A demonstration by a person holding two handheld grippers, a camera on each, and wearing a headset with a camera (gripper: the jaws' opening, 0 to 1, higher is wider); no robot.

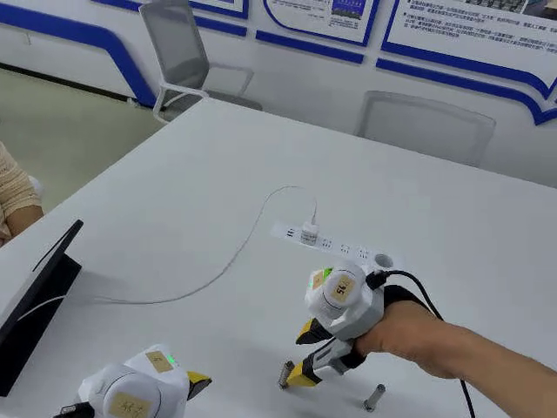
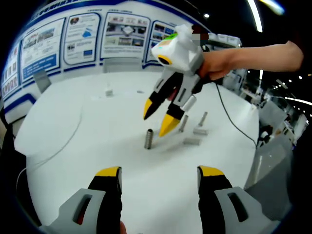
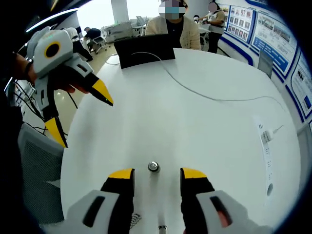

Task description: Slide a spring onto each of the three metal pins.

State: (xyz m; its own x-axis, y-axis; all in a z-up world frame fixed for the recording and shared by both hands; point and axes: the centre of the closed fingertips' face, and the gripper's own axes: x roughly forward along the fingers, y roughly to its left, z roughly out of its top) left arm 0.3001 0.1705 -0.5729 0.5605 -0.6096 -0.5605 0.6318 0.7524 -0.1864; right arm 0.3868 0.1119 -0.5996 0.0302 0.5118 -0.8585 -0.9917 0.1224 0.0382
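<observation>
The right gripper (image 1: pixel 305 353) has its jaws spread wide, the yellow tips well apart, and it holds nothing. A metal pin (image 1: pixel 284 374) stands just beside its lower tip. In the right gripper view that pin appears end-on, just ahead of the gap between the two tips, with its long axis upright from the table. In the left gripper view its side looks ribbed like a coil. I cannot tell whether a spring sits on it.

The left gripper (image 2: pixel 159 171) is also spread and empty. It hangs over bare table, facing the right gripper, with the upright pin between them but nearer the right one.

Beyond the right gripper's tips, a second pin (image 2: pixel 184 122) and a third pin (image 2: pixel 203 118) stand close together, leaning a little in the fisheye picture. Two small grey pieces (image 2: pixel 196 136) lie flat near them, too small to make out.

The table (image 1: pixel 218 174) is white and wide. Past the right gripper lies a white power strip (image 1: pixel 335 242) with a plug in it, and a thin white cable (image 1: pixel 235 257) curves away from the plug. A dark screen (image 1: pixel 35 296) stands beside the left gripper. Grey chairs (image 1: pixel 426 126) are drawn up to the far edge of the table. Behind them is a white wall with blue stripes and posters.
</observation>
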